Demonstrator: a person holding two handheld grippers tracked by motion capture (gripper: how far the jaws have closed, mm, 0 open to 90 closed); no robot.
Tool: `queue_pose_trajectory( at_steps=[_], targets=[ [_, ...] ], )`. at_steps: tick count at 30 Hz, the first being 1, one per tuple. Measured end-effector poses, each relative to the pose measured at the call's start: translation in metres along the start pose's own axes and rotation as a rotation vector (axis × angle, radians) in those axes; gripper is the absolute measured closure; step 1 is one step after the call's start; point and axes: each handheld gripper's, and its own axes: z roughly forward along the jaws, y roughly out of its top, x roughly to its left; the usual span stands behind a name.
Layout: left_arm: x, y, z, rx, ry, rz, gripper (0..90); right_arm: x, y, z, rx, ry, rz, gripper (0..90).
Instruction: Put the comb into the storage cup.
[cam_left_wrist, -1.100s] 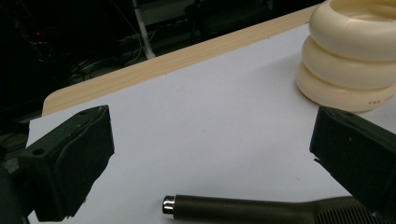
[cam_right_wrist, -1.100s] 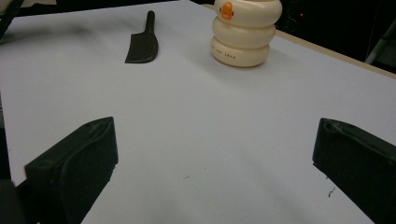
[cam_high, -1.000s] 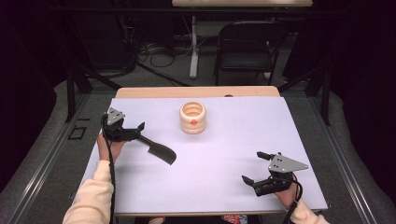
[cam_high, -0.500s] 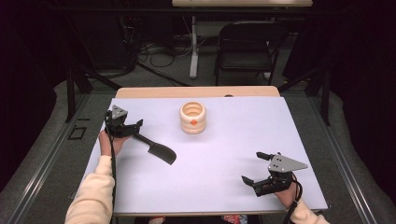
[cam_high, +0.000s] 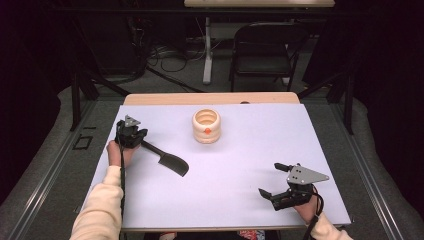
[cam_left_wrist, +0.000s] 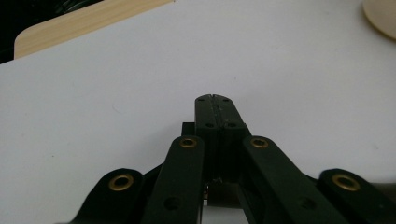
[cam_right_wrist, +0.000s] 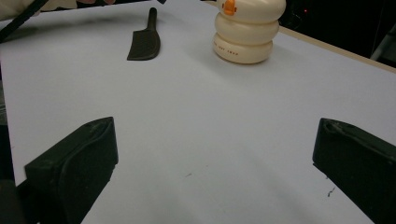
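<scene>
Grasp | left gripper (cam_high: 136, 136) just closed on black spatula (cam_high: 165, 157) handle end, blade flat on bench (cam_high: 240, 175) | right gripper (cam_high: 274, 179) spread, idle | lift level, keep clear of cream ribbed holder (cam_high: 206, 126)

Each tool is matte black: the left tool (cam_high: 134, 134) and right tool (cam_high: 283, 186) carry a grey three-cornered plate on top and a black cable behind. Brass-ringed screws stud the left tool's linkage arms. Cream-coloured long sleeves (cam_high: 97, 210) cover the forearms.
</scene>
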Motion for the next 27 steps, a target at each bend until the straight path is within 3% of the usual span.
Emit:
queue_pose_trajectory(
  at_steps=[15,27],
  targets=[
    [0.0,-0.005,0.011,0.099,0.007,0.033,90.0,0.0,0.0,0.0,-0.001,0.001,-0.002,0.0],
    [-0.004,-0.008,0.008,0.137,0.002,0.055,90.0,0.0,0.0,0.0,-0.001,-0.002,0.0,0.0]
  ],
)
